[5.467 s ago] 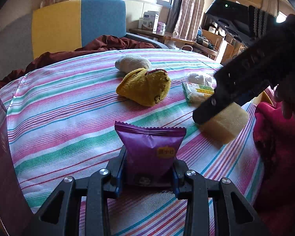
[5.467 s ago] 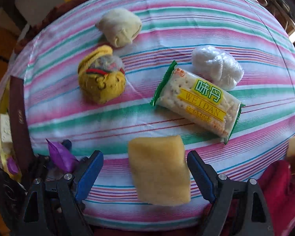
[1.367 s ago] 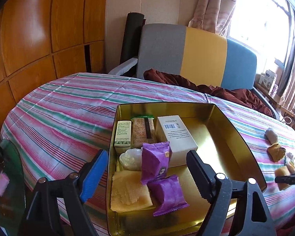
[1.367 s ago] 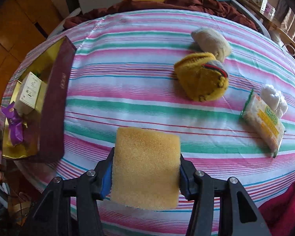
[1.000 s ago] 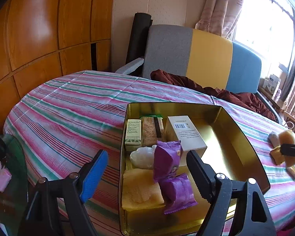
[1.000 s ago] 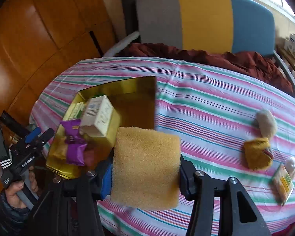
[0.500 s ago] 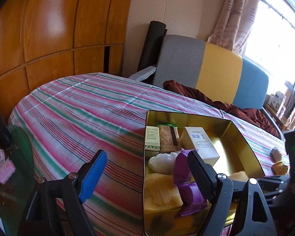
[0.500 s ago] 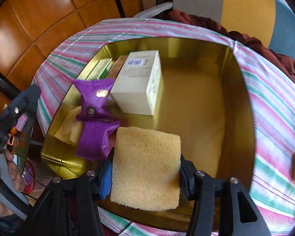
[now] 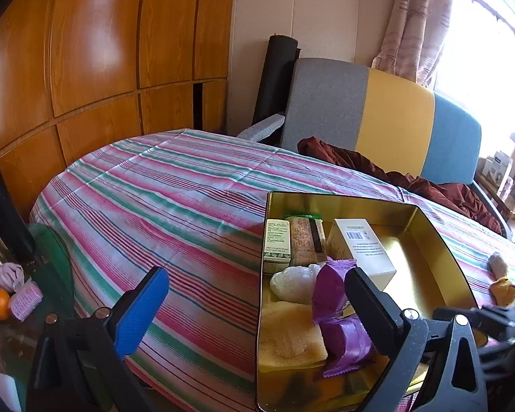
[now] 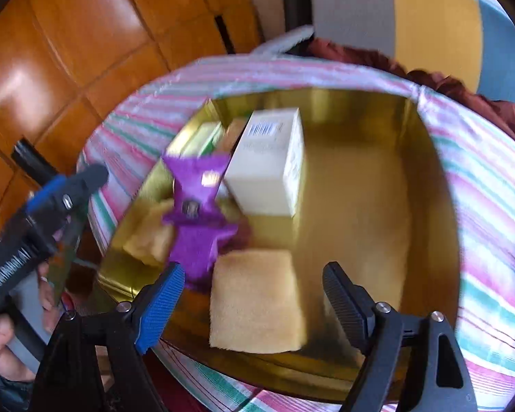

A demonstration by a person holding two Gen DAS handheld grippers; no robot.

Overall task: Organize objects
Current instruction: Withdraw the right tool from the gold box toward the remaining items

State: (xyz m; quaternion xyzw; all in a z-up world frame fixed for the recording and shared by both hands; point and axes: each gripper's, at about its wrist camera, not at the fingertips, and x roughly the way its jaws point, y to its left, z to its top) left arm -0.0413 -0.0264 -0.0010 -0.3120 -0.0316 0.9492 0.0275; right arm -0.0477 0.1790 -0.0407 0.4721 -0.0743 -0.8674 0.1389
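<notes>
A gold tin (image 10: pixel 429 185) stands on the striped table. In it are a white box (image 10: pixel 267 161), two purple packets (image 10: pixel 197 206), a yellow cake slab (image 9: pixel 288 336), a white wrapped bun (image 9: pixel 295 283) and two slim packets (image 9: pixel 276 240). My right gripper (image 10: pixel 254 305) hangs over the tin's near part, its jaws opening. A yellow sponge cake (image 10: pixel 255 302) lies on the tin floor between them, clear of both pads. My left gripper (image 9: pixel 255 309) is beside the tin's left edge, jaws opening wide with nothing held. It shows in the right wrist view as the left gripper (image 10: pixel 61 192) in a hand (image 10: pixel 0 343).
The table (image 9: pixel 161 199) wears a pink, green and white striped cloth. A grey, yellow and blue chair (image 9: pixel 388 120) with a dark red cloth stands behind it. A brown bun (image 9: pixel 498 264) and a yellow bundle (image 9: pixel 504 292) lie far right. A glass side table (image 9: pixel 51 250) with an orange is at left.
My right gripper opened and let the yellow sponge cake drop into the tin near the purple packets. My left gripper's jaws spread wider and its view swung slightly left.
</notes>
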